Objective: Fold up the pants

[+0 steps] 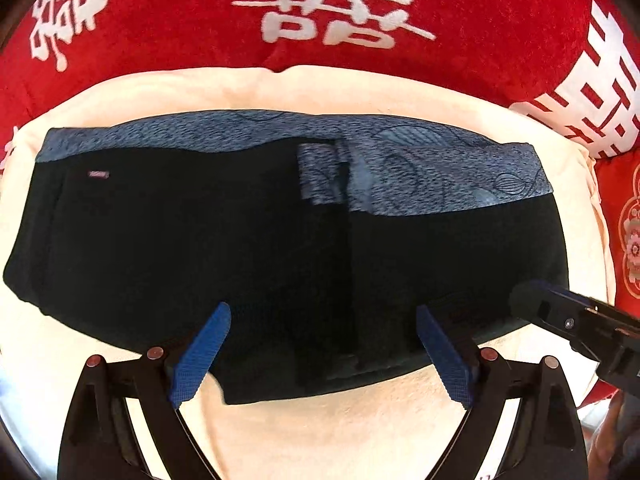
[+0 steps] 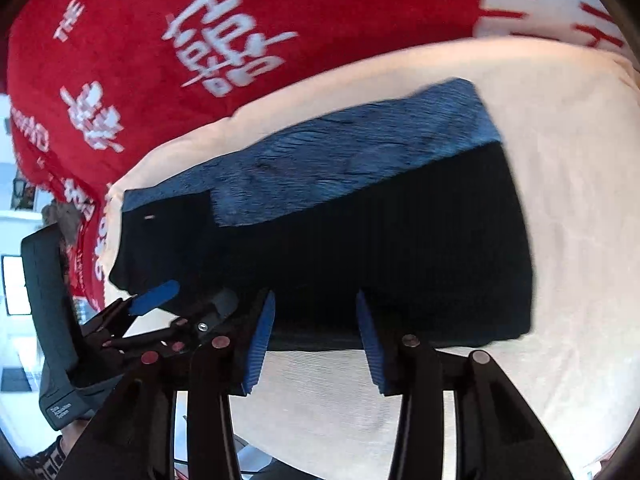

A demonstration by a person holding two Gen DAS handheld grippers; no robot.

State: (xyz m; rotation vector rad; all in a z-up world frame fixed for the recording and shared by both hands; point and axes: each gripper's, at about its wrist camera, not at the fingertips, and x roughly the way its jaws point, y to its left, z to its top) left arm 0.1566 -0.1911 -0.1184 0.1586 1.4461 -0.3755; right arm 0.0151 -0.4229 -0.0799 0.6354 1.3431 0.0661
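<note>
The black pants (image 1: 200,248) with a blue patterned band (image 1: 420,156) along the far edge lie folded into a wide rectangle on a cream cloth (image 1: 320,432). My left gripper (image 1: 320,344) is open, its blue pads (image 1: 200,356) straddling the near edge of the pants, holding nothing. The right gripper body (image 1: 576,320) enters at the right edge. In the right wrist view the pants (image 2: 380,248) lie ahead; my right gripper (image 2: 316,340) is open over their near edge, empty. The left gripper (image 2: 156,296) shows at the left there.
A red blanket (image 1: 200,28) with white characters surrounds the cream cloth on the far side and right; it also shows in the right wrist view (image 2: 280,12). The cream cloth (image 2: 580,200) extends right of the pants. A room with a window (image 2: 16,284) lies beyond at left.
</note>
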